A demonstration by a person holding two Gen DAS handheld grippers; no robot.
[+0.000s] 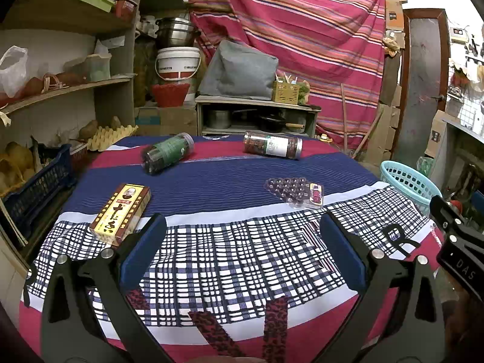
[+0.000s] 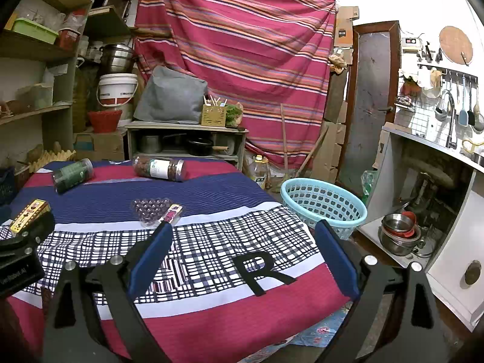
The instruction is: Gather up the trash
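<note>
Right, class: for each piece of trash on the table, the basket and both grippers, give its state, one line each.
Green-labelled plastic jar: lying on its side.
White-labelled plastic jar: lying on its side.
Brown cardboard box: lying flat, closed.
Clear plastic blister tray: lying flat.
Light-blue plastic basket: upright beside the table.
Left gripper: open.
Right gripper: open.

A cramped home kitchen that doubles as a storeroom. Ahead and to the left of the left claw [image 1: 239,242], open wooden shelves [image 1: 69,87] hold bags, tubs and an egg tray [image 1: 112,137], with stacked steel pots [image 1: 177,31] over a white bucket [image 1: 178,63]. Straight ahead a low cupboard [image 1: 257,115] keeps pans. To the right of the right claw [image 2: 242,251], a counter [image 2: 435,148] with a tap [image 2: 450,115], hanging utensils [image 2: 464,109] on a tiled wall, and steel bowls [image 2: 399,233] below. A striped cloth [image 2: 242,45] screens the back wall.
</note>
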